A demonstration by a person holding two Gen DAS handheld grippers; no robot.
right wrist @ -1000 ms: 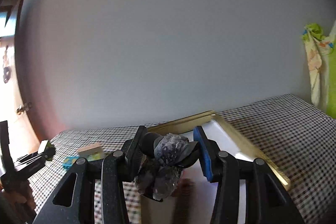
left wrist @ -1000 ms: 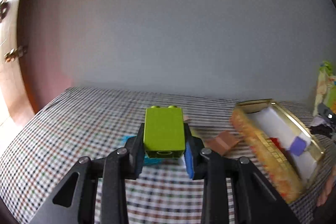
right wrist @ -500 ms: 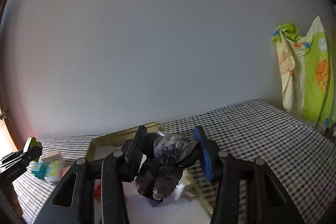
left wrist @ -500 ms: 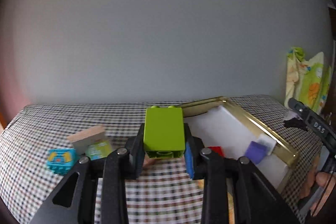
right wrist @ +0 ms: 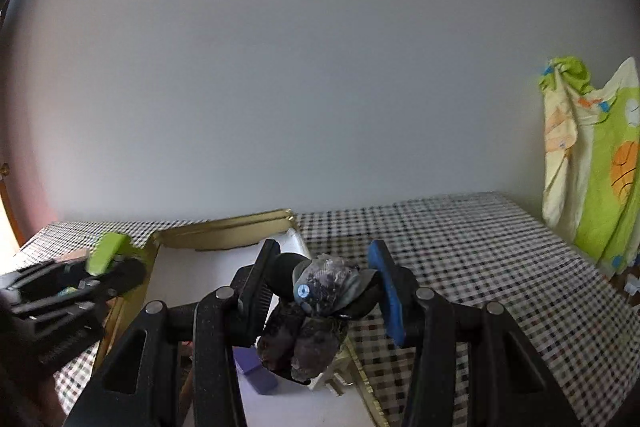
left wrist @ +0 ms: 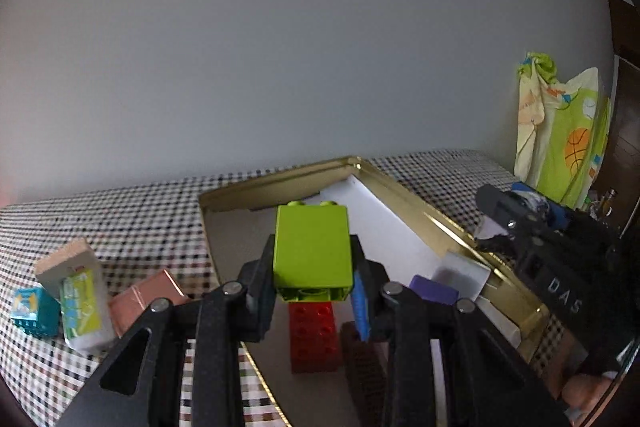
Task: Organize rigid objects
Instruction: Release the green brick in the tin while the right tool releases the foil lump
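My left gripper [left wrist: 314,281] is shut on a lime green brick [left wrist: 312,251] and holds it above the gold tin tray [left wrist: 416,207]. In the tray lie a red brick [left wrist: 314,335], a brown brick [left wrist: 360,359], a purple block [left wrist: 434,293] and white pieces [left wrist: 464,271]. My right gripper [right wrist: 322,289] is shut on a dark grey toy figure with a cap [right wrist: 320,303] and holds it over the tray's right rim [right wrist: 360,367]. The right gripper also shows in the left wrist view [left wrist: 532,231]; the left one in the right wrist view [right wrist: 72,283].
On the checked tablecloth [left wrist: 132,219] left of the tray lie a copper-coloured block [left wrist: 140,301], a wooden block [left wrist: 64,259], a green-yellow packet [left wrist: 80,305] and a teal block [left wrist: 30,309]. A green and yellow cloth [right wrist: 592,151] hangs at the right. A plain wall stands behind.
My left gripper has swung right with the green brick, from beside the loose blocks to above the tray. My right gripper has shifted right, toward the tray's right rim, still holding the toy.
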